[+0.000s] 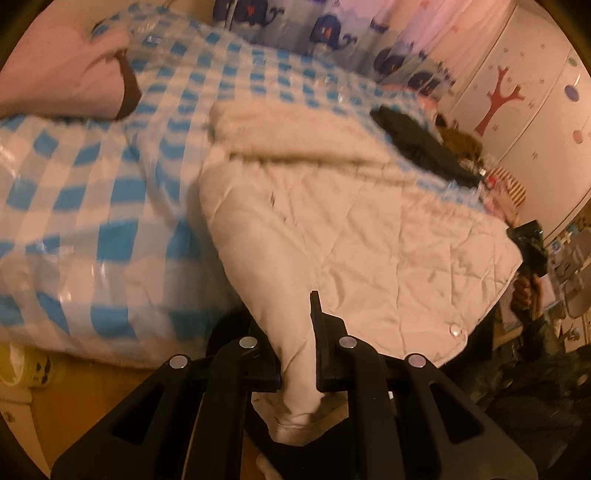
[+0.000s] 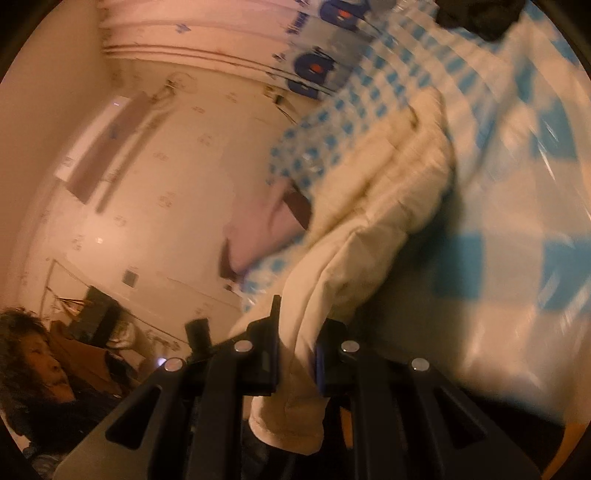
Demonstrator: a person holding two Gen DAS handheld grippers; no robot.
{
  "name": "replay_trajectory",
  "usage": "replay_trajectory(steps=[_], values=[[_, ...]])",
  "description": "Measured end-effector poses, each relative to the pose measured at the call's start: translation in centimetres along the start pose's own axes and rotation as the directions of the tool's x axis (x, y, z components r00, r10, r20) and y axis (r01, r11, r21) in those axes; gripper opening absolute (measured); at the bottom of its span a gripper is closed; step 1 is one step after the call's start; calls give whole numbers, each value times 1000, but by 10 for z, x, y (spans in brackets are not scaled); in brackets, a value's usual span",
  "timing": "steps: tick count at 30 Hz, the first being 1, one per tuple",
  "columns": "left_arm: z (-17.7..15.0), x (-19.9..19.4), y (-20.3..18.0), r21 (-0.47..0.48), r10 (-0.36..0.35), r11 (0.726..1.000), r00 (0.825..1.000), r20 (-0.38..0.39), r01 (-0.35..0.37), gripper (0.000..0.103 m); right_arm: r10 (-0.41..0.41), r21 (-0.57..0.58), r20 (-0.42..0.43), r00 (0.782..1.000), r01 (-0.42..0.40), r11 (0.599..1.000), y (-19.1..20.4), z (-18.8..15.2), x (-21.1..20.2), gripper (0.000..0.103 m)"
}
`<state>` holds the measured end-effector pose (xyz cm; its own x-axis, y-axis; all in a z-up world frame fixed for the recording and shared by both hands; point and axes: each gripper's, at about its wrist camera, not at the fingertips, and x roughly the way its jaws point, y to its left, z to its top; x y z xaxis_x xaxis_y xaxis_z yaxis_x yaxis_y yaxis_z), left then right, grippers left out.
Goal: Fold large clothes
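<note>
A cream quilted coat point(image 1: 351, 229) with a fluffy collar lies spread on a bed covered in blue-and-white check sheet point(image 1: 92, 177). My left gripper point(image 1: 297, 354) is shut on the coat's near hem corner, which bunches between its black fingers point(image 1: 317, 332) and hangs below them. In the right wrist view the same cream coat point(image 2: 384, 206) stretches away across the tilted bed. My right gripper point(image 2: 297, 358) is shut on another edge of the coat, the cloth pinched between its pads and drooping under them. The right gripper's body point(image 1: 528, 254) shows at the coat's far right edge in the left wrist view.
A pink pillow point(image 1: 62, 77) lies at the bed's head. A dark garment point(image 1: 417, 144) rests on the far right of the bed. A whale-print curtain point(image 1: 332, 33) and white wardrobe point(image 1: 517, 85) stand behind. A person point(image 2: 40, 369) is at the lower left of the right wrist view.
</note>
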<state>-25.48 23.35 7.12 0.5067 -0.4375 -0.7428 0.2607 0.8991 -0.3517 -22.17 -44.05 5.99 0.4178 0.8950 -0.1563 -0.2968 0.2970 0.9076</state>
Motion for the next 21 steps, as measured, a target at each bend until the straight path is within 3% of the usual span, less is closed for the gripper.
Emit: replay_trajectory(steps=[3, 10, 16, 21], values=[[31, -12, -2, -16, -34, 999, 996, 83, 35, 10, 51, -27, 49, 997, -50, 998, 11, 35, 11, 15], [143, -10, 12, -116, -63, 989, 965, 255, 95, 10, 114, -32, 160, 981, -110, 993, 21, 134, 55, 15], [237, 31, 41, -210, -25, 974, 957, 288, 89, 10, 63, 46, 237, 969, -76, 996, -11, 213, 92, 15], [312, 99, 70, -289, 59, 957, 967, 248, 16, 10, -29, 127, 269, 963, -6, 992, -56, 272, 125, 15]])
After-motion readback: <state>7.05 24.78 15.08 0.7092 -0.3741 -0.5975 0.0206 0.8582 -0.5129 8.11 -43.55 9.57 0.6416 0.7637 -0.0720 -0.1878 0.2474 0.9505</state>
